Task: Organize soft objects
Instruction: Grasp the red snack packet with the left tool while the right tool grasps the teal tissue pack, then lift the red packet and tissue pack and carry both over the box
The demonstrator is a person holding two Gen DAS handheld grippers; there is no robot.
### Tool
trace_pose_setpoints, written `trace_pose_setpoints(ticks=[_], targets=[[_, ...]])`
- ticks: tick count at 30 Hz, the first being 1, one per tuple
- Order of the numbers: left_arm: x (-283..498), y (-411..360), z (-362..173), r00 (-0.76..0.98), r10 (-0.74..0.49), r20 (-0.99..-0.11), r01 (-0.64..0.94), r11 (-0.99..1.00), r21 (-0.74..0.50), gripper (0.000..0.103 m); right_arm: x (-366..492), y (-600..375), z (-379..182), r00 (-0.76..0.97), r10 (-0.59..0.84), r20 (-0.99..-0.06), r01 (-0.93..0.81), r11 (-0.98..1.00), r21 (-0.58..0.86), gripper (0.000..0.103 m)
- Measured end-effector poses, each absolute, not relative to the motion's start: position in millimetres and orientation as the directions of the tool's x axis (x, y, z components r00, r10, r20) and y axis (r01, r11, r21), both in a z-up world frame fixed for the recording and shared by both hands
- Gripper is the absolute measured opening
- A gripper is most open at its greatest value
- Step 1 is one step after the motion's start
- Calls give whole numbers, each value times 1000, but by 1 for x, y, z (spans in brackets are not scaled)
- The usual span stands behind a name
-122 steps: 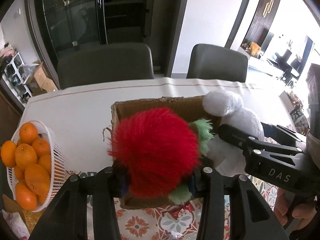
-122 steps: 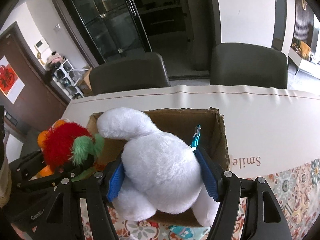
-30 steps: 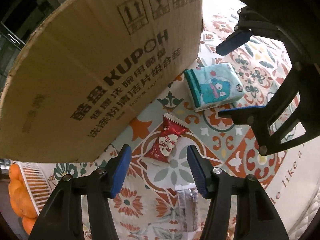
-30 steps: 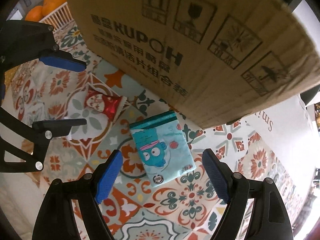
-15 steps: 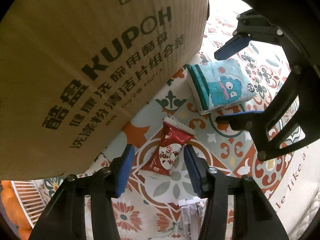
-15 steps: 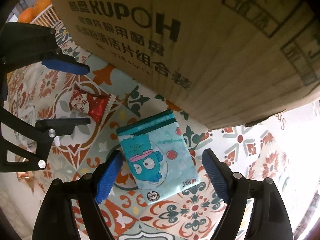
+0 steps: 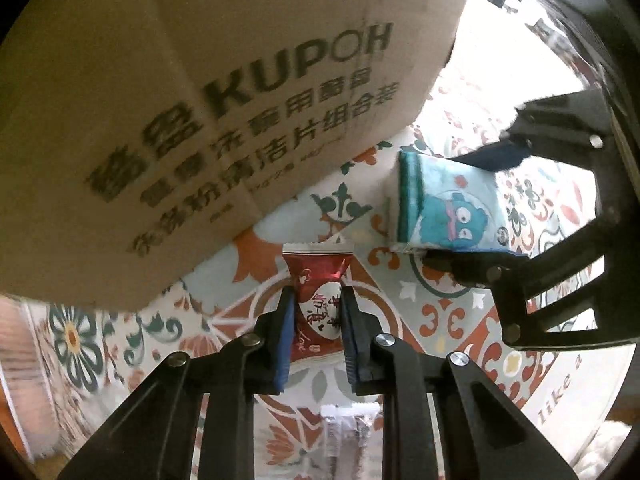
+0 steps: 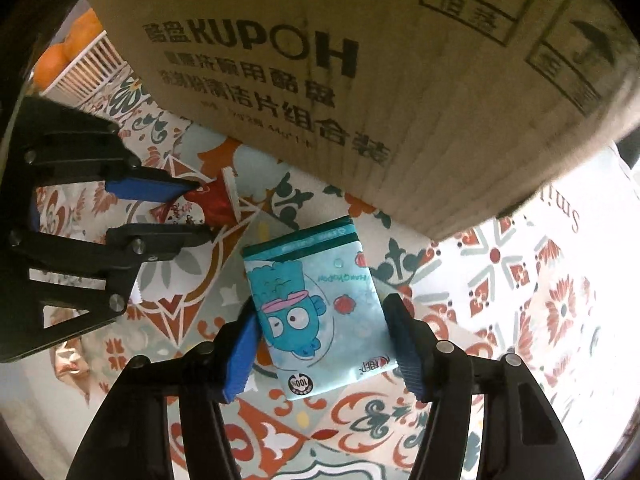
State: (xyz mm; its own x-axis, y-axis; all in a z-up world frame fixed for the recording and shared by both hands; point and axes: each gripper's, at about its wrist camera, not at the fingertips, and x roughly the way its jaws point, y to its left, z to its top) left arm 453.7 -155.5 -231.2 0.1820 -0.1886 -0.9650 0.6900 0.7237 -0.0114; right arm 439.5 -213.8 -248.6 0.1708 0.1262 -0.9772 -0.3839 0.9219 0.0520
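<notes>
The left hand-held gripper is pointed steeply down at the surface, and its blue pads are pressed against the two sides of a small red sachet; its jaws have just been closing, and the sachet is now clamped between them. The sachet's crimped white top edge is turned toward the cardboard box, which is seen close above it and is printed with "KUPOH" and rows of Chinese characters.

The right hand-held gripper is likewise pointed down over a teal tissue pack printed with a blue cartoon fish. Its jaws have just been closing, with the pack between them; the pads are seen at the pack's two long edges, the left one touching and the right one at the edge or just short of it, so a firm clamp cannot be told.

The tissue pack is laid flat on the patterned cloth of the surface, just beside the box's lower edge and near the sachet. A clear wrapped item is seen below the left gripper's fingers. A white basket with oranges is placed beyond the box's corner in the right wrist view.
</notes>
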Motion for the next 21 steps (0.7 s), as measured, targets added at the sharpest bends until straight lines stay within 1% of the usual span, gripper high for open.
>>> trace_pose_setpoints(ticks=[5,10,16,21], targets=[[445,-140,-234,203,-198,-959,611,791,-34,22,428,-223,-244,215,110,-971,-293,955,43,60],[426,-124,-227,233,-221,-947,546,836,-61,22,415,-229,-234,255,134,-958,-212,974,80,59],[412,-108,-213,278,-225,-934,486,872,-66,22,392,-224,-216,296,158,-942,-151,982,117,57],[394,-98,-201,295,-249,-922,448,889,-97,22,376,-224,-204,331,183,-926,-108,982,155,57]])
